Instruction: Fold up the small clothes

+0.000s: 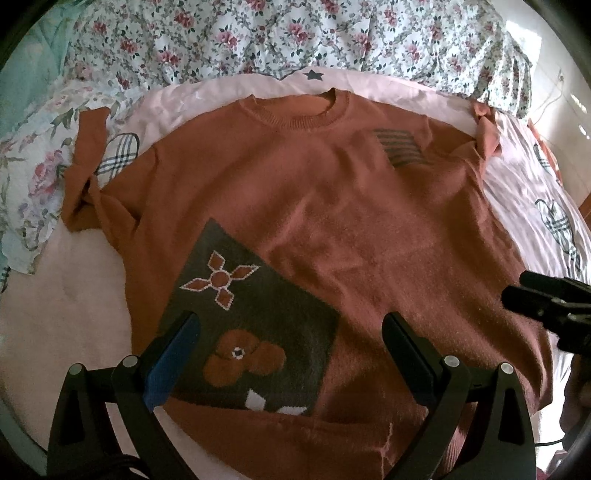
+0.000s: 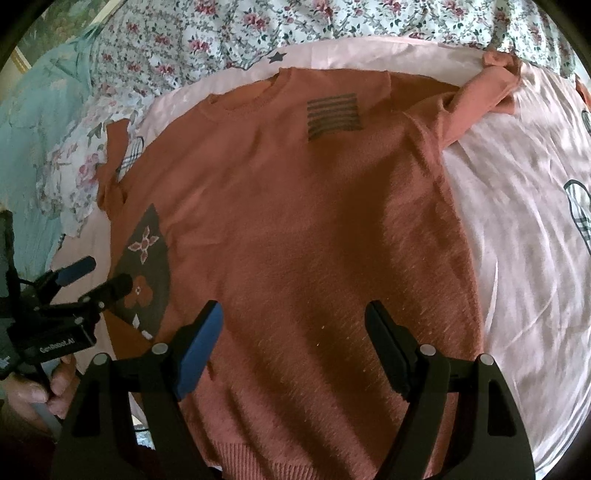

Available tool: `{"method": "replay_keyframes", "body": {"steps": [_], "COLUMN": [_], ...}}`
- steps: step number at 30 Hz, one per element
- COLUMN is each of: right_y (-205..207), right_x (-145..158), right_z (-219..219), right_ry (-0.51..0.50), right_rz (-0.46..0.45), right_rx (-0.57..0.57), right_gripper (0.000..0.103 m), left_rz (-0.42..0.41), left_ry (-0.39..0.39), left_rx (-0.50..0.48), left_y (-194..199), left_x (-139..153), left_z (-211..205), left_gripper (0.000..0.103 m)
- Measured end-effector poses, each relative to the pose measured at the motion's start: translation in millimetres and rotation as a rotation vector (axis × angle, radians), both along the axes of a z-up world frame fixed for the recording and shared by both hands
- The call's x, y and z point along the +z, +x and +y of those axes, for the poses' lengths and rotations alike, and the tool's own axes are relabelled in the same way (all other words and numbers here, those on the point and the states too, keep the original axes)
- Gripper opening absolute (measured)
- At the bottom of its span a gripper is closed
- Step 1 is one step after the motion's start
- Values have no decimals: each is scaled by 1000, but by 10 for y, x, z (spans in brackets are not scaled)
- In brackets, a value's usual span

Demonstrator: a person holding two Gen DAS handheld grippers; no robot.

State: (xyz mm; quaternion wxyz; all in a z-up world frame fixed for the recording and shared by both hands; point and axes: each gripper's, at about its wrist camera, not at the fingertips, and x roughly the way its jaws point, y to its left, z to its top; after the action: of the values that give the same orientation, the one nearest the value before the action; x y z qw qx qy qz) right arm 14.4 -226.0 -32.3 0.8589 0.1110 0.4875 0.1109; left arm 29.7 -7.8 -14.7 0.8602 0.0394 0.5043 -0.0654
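A rust-orange knit sweater (image 1: 332, 206) lies flat, front up, on a pink bed sheet (image 1: 55, 314), neck away from me. It bears a dark patch with flowers (image 1: 251, 325) near its lower left and a striped patch (image 1: 400, 147) on the chest. Both sleeves are bunched at the sides. My left gripper (image 1: 291, 321) hovers open over the flower patch and hem, holding nothing. My right gripper (image 2: 295, 310) is open above the sweater (image 2: 314, 221) near its lower middle, empty. In the right wrist view the left gripper (image 2: 103, 275) shows at the left edge, open.
A floral quilt (image 1: 258, 33) is heaped along the far side of the bed. A teal cloth (image 2: 33, 122) lies at the far left. The sheet (image 2: 517, 240) has plaid heart prints on the right. A person's hand (image 2: 44, 391) holds the left gripper's handle.
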Motion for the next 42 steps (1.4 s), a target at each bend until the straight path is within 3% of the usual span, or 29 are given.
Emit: {"method": "replay_keyframes", "body": {"steps": [11,20,28,31,37,42], "right_y": [308,890,1735,2098,2759,3168], "right_x": [67,234,441,471,283,119], "right_z": [-627,-1662,-2721,-3092,-3587,-3828], "right_ry": [24,-7,-11,-8,-3,41], "right_rz": [26,20,-44,-82,-81,-72], "right_rx": [-122,-289,-438,-492,-535,-545], "right_gripper": [79,79,79,71,60,58], "left_rz": [10,-2,-16,7,78,107], "left_ry": [-33,-42,-14,-17,-4,41], "left_rx": [21,90,154,187,224,237], "left_y": [243,591,991,1104,1235,1282], "left_x": [-59,-42,38,-9,-197,-234], "left_z": [1,72,78,28,-205,-433], "left_gripper": [101,101,100,101,100,100]}}
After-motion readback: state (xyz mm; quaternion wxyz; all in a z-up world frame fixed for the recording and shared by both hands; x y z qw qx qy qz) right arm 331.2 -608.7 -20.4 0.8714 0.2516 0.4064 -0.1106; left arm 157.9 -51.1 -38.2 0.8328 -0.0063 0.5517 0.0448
